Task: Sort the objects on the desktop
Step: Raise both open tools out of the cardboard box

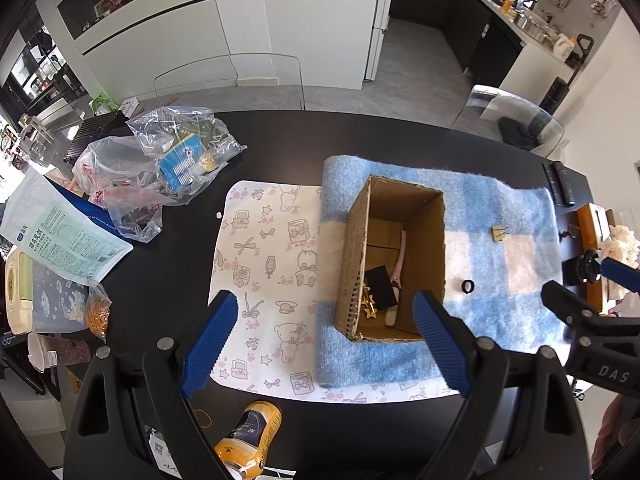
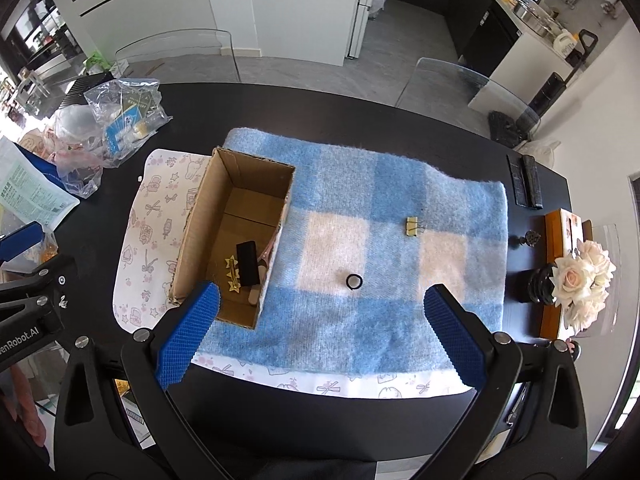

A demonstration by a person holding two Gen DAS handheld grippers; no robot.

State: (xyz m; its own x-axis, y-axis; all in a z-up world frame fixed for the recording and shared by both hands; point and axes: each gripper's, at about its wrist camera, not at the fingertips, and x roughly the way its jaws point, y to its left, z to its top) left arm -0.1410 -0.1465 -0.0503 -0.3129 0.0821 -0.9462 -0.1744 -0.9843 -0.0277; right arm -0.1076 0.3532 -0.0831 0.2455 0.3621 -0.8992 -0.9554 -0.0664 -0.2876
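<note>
Black table, blue blanket [image 2: 380, 240]: hair tie [image 2: 354, 281] dead ahead of right gripper [image 2: 320, 332], spread, empty, nearer; clip [image 2: 412, 226] beyond, axis perhaps crosswise. Left gripper [image 1: 324, 340] spread over box [image 1: 394, 264].

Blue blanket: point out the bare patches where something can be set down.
The blue blanket is mostly bare: the far strip beyond the binder clip, and the near strip below the black ring. Crowded: its left edge holds the cardboard box; plastic bags clutter the table's far left.
</note>
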